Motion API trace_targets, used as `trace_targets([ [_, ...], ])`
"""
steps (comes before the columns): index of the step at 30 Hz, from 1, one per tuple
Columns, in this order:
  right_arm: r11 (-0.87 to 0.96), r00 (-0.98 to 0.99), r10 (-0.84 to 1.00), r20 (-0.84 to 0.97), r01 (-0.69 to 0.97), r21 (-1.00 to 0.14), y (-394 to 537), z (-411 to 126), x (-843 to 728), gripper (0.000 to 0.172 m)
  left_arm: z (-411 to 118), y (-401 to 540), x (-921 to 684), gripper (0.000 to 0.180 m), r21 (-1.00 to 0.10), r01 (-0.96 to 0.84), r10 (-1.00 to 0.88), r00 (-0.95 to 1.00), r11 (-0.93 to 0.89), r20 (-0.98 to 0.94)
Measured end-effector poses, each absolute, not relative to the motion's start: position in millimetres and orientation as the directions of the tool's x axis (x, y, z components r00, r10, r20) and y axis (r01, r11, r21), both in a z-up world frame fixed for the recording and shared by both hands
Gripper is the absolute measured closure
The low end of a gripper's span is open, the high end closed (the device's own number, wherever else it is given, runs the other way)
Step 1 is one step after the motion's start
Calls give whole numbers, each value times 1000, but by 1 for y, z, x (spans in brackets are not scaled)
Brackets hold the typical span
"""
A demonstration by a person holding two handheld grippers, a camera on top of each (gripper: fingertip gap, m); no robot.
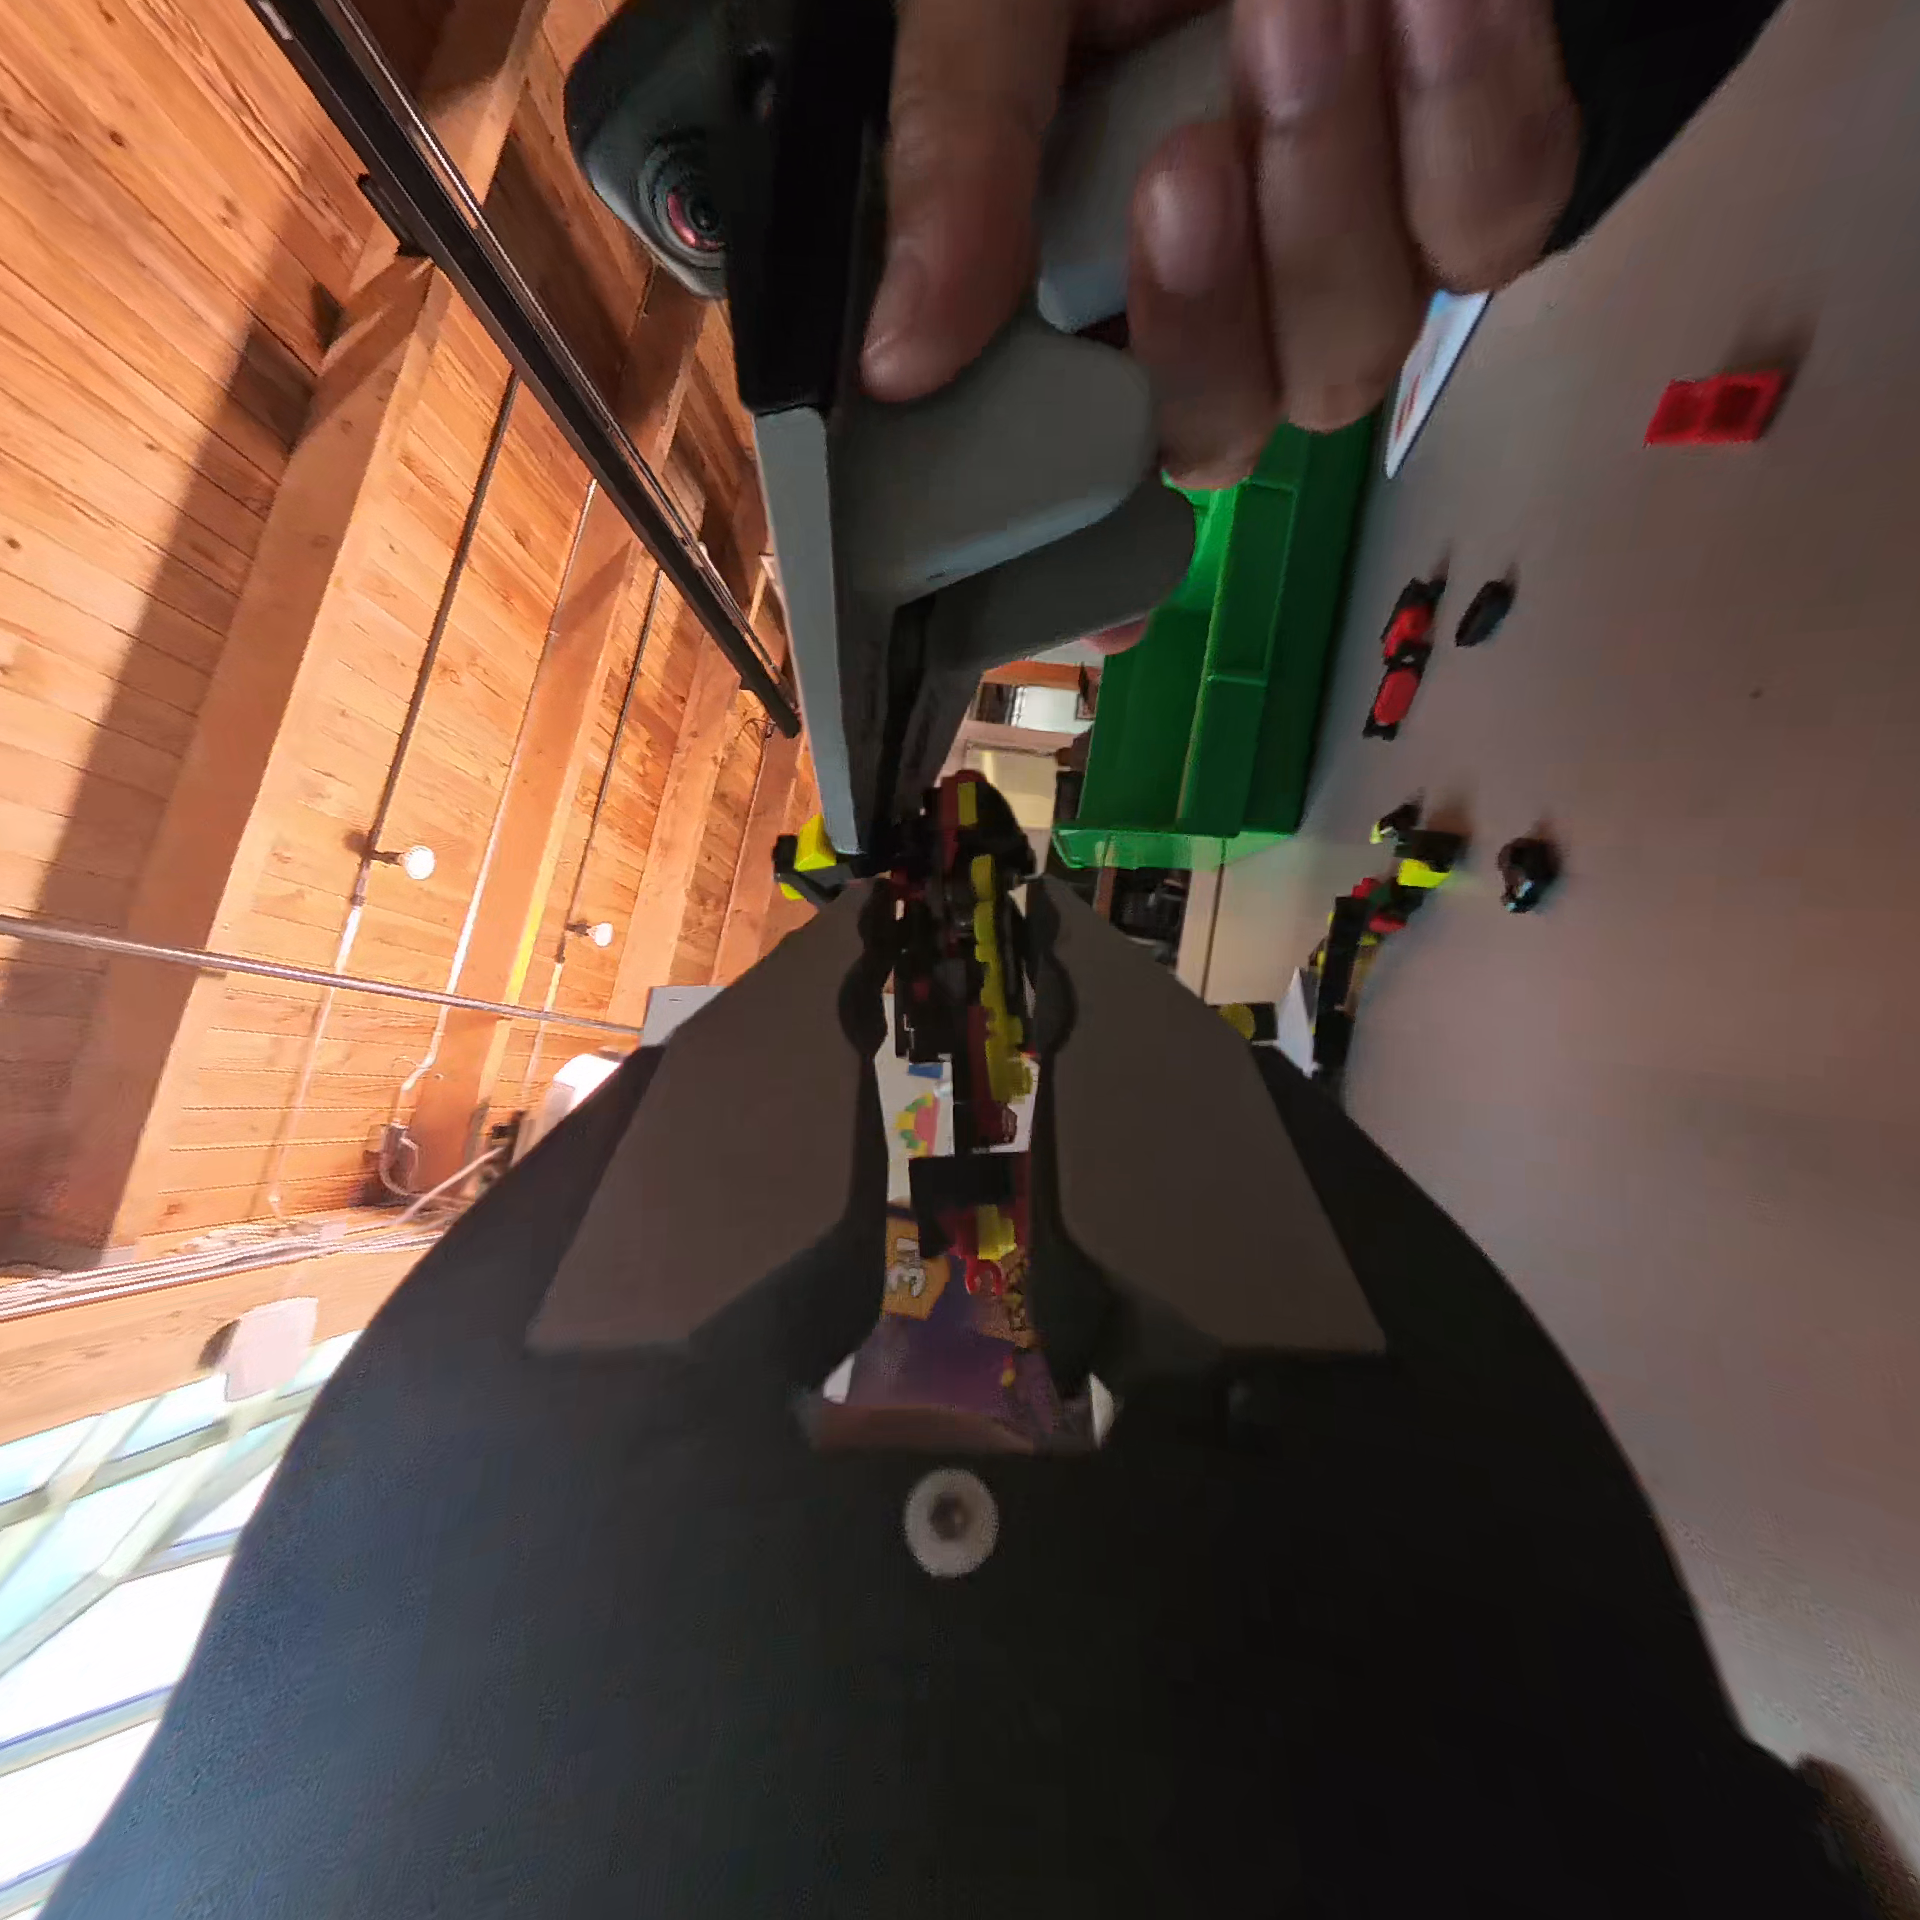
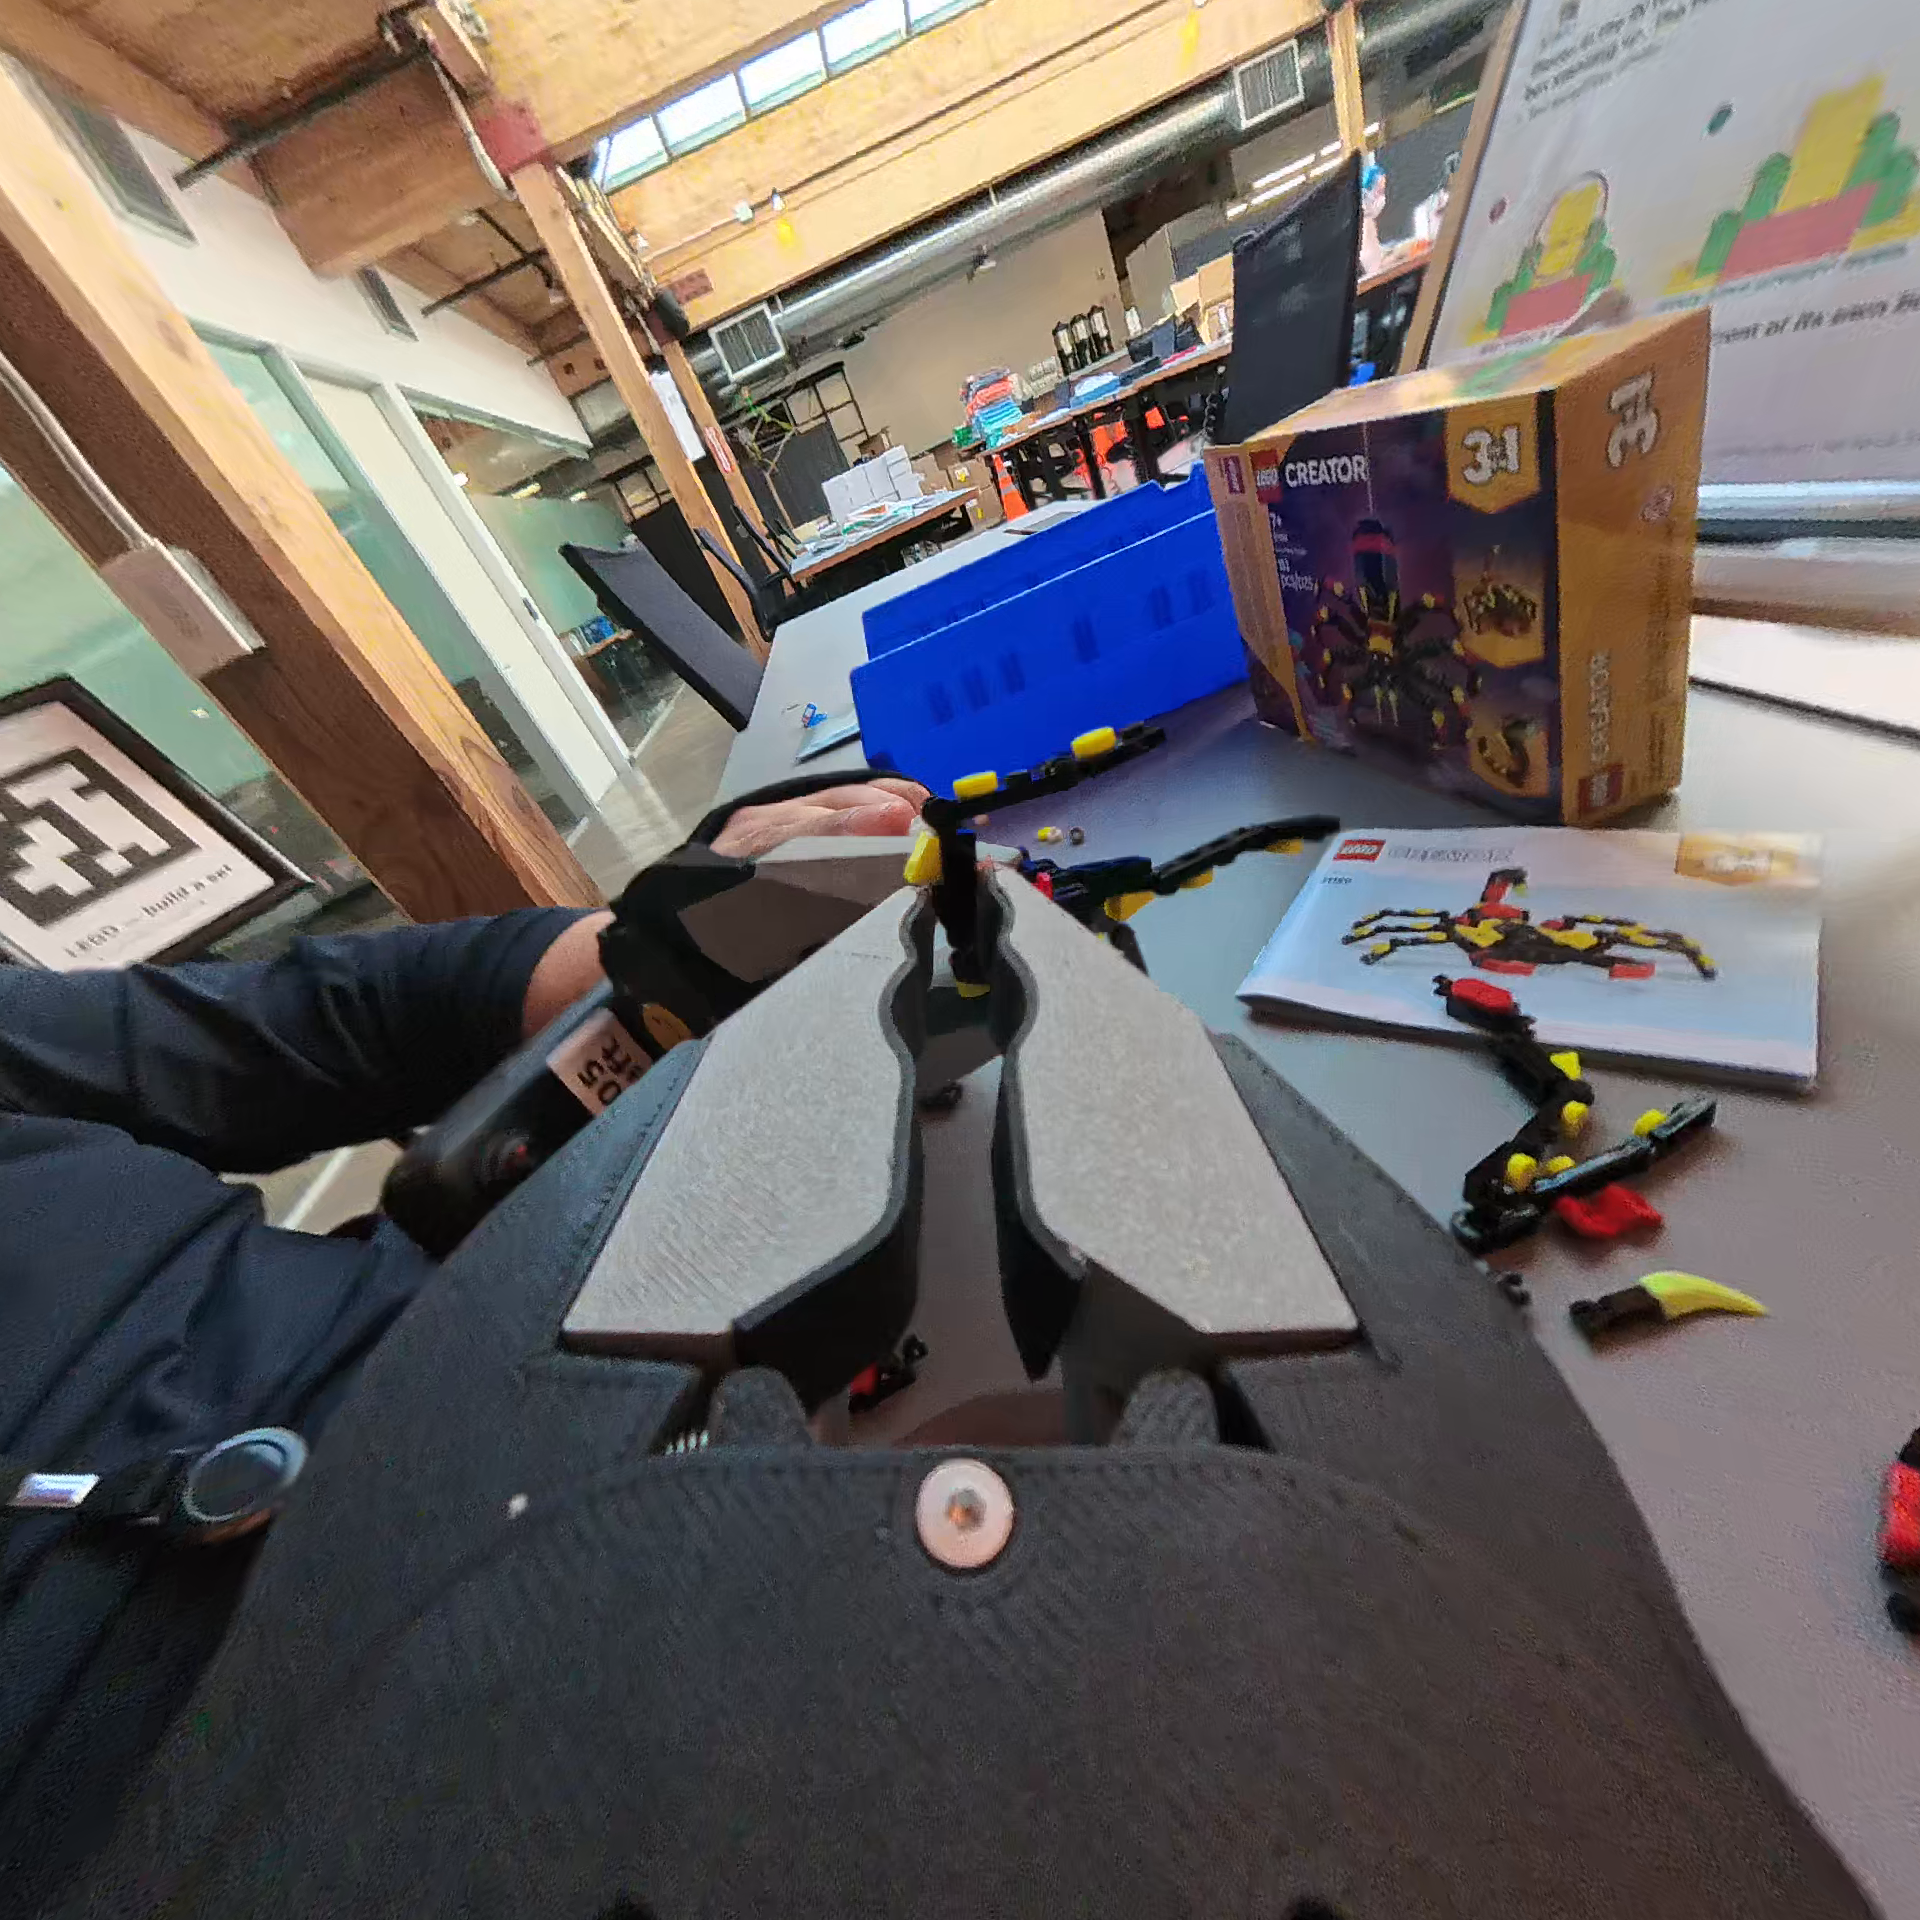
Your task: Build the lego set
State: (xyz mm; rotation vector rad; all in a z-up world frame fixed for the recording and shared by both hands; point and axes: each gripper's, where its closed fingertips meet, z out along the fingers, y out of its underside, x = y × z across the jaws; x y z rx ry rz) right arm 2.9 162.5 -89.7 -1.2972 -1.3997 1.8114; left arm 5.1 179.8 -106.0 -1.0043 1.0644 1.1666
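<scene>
The left gripper (image 1: 951, 935) is closed on a black, red and yellow brick model (image 1: 961, 997), holding it raised off the grey desk (image 1: 1662, 1143), seemingly to steady it. The right gripper (image 2: 961, 925) pinches the model's thin black leg (image 2: 954, 894), studded with yellow pieces. Loose segmented legs (image 2: 1538, 1132) lie beside the glossy booklet (image 2: 1558, 935).

Behind the toy box (image 2: 1475, 603), the blue bin (image 2: 1039, 644) loses its right end, and the poster (image 2: 1704, 208) above the box runs off the top and right edges. Right of the box, at the picture's edge, a red piece (image 2: 1903, 1507) is cut off. In the left wrist view, the small dark parts (image 1: 1522, 862) on the grey table (image 1: 1662, 1143) are too blurred to identify
</scene>
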Motion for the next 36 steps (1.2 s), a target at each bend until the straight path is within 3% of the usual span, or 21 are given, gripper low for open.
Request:
trace_targets([
  [1,-385,-415,808,-419,168,-908,165,-90,3,168,-106,181,4,159,-14,-995,216,34,97,-976],
  [3,-485,-438,732,-522,202,-851,165,-89,4,166,-108,184,4,159,48,-997,236,-33,61,-971],
  [6,-541,-441,700,-562,186,-820,169,-86,2,167,-108,184,4,159,50,-997,240,-36,53,-970],
  [10,-534,-417,770,-482,-8,-846,191,-62,9,166,-105,180,9,159,0,-996,237,22,92,-971],
  [13,-433,-275,877,-394,-99,-896,217,-60,15,166,-104,177,10,159,-12,-993,238,39,114,-970],
  [16,-124,-21,992,-125,41,-991,239,-89,13,165,-100,176,4,159,-68,-991,237,93,111,-967],
  [18,61,72,995,74,172,-983,248,-109,10,165,-96,176,-1,159,-106,-989,242,128,101,-962],
  [23,233,12,966,260,404,-884,236,-154,0,164,-92,180,-16,158,-165,-984,254,177,67,-951],
  [29,293,-31,947,320,493,-819,233,-176,-1,156,-89,180,-31,158,-232,-972,251,232,32,-940],
  [32,268,9,953,304,448,-853,234,-165,-1,155,-88,181,-37,157,-353,-934,214,355,48,-910],
  [36,273,31,956,291,265,-925,224,-133,-4,151,-84,178,-39,158,-646,-747,56,660,156,-749],
])
